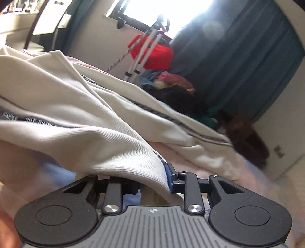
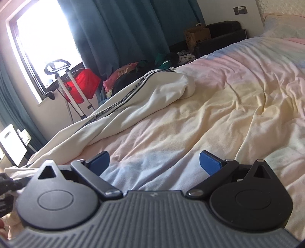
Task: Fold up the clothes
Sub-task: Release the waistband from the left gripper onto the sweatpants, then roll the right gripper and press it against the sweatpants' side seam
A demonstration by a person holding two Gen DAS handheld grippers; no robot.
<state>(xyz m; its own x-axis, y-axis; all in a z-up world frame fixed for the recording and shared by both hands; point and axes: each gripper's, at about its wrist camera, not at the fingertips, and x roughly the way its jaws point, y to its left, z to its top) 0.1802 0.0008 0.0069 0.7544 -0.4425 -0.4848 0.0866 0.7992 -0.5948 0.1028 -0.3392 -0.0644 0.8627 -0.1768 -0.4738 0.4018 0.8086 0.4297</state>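
Left tool apparently clamped on cream garment hem; right tool apart over bed. Soft, limp knit; best gripped at edges.

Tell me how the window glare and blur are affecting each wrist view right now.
Left wrist view: the window is blown out white, a hazy flare spot sits over the curtain, and the far clutter is soft. Right wrist view: the window is equally overexposed, but the white garment and the bedspread stay readable.
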